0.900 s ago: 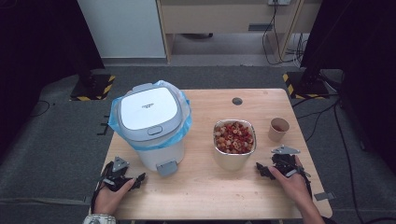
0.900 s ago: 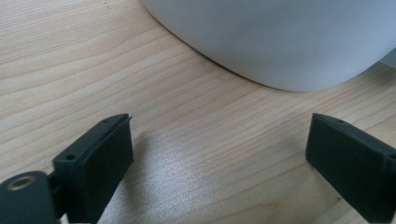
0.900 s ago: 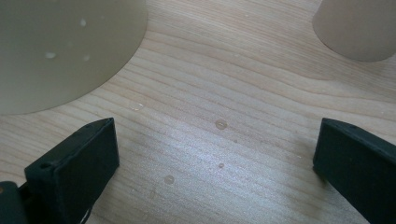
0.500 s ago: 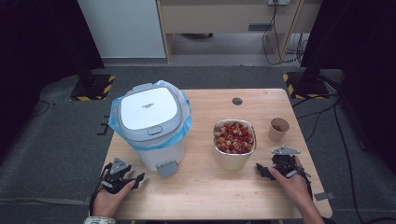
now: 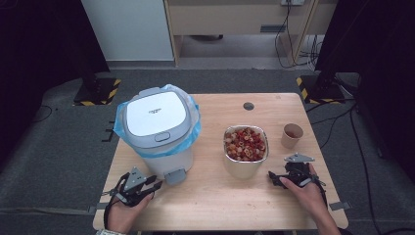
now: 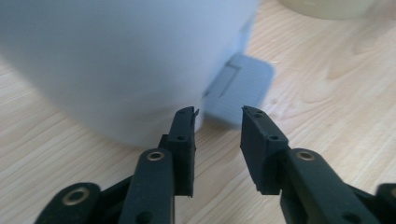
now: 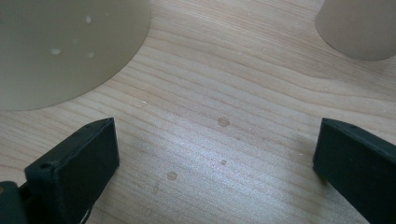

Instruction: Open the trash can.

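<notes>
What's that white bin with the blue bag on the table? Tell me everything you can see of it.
The pedal bin is a small white plastic bin with rounded corners, standing upright on the left half of the wooden table. Its pale lid is shut and carries a small logo and a grey front tab. A blue bag liner puffs out under the lid. A grey foot pedal juts from its base, just ahead of the left tongs.

Bin pedal sits just ahead-right of left gripper. Bowl lies ahead-left of right gripper, cup ahead-right.

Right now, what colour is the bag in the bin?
Light blue; the bag shows best in the high view.
</notes>
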